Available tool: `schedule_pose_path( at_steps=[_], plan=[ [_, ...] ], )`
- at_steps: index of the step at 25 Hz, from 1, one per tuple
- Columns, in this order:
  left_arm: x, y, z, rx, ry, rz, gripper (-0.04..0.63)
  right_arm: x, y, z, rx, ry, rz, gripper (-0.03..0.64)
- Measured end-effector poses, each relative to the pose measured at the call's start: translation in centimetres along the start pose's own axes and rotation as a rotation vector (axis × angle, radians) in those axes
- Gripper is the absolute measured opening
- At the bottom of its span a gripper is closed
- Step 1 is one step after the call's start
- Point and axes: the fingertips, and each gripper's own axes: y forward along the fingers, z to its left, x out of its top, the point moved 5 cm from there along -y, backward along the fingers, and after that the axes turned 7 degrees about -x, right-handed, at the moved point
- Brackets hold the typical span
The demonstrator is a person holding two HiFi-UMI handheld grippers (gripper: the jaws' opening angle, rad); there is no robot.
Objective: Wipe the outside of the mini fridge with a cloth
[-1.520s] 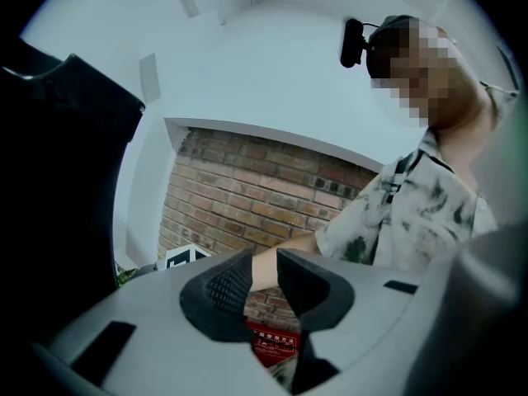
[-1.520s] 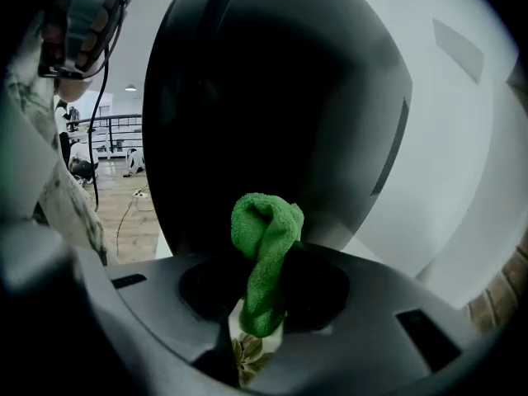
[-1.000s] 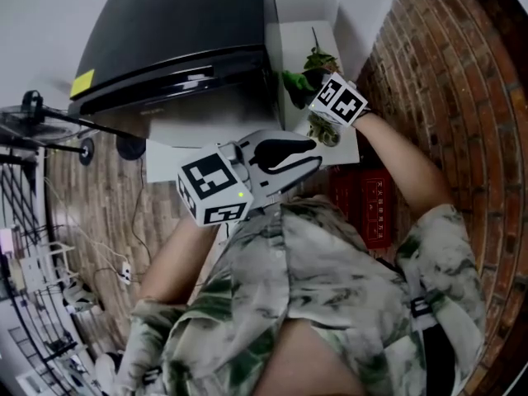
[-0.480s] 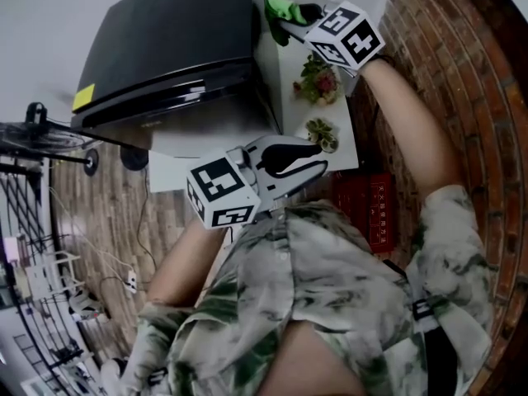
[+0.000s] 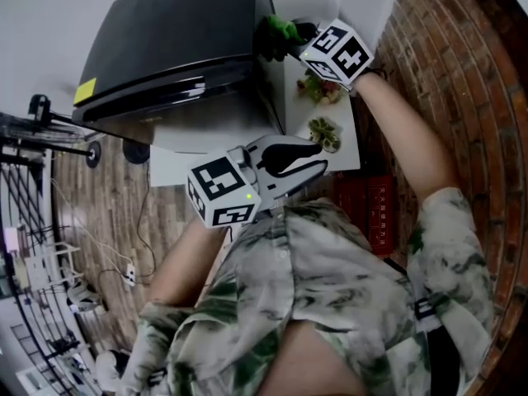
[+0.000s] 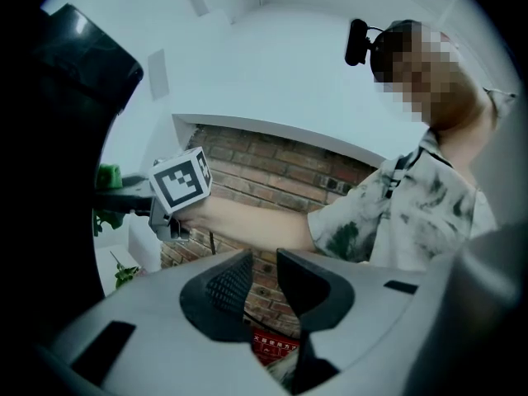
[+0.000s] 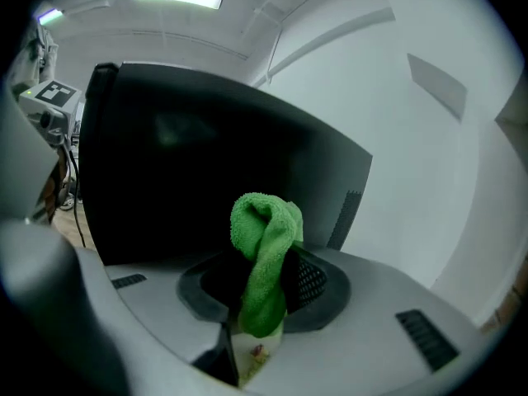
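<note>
Right gripper (image 7: 266, 280) clamped on green terry cloth (image 7: 264, 246) at black boxy mini fridge (image 5: 181, 40), right wall; mid-wipe, I judge; extent unreadable. Left gripper (image 6: 262, 283) slightly apart, empty.

Black, boxy, glossy mini fridge (image 5: 177, 40): upright, yellow sticker at one front top corner. Green terry cloth (image 7: 266, 229): bunched, folded over (loop uppermost), pinched in right gripper (image 7: 262, 280), at fridge's upper side edge; contact unclear.
</note>
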Motion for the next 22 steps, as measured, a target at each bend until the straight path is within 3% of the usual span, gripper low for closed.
schedule_pose_path(
  at_steps=[17,22],
  plan=[
    [-0.5,0.0,-0.3,0.040,-0.020,0.018,0.106,-16.0,5.9,7.2,0.105,0.066,0.213,0.117],
    [-0.3,0.3,-0.6,0.036,-0.023,0.022,0.106,-17.2,6.1,7.2,0.098,0.064,0.241,0.117]
  ],
)
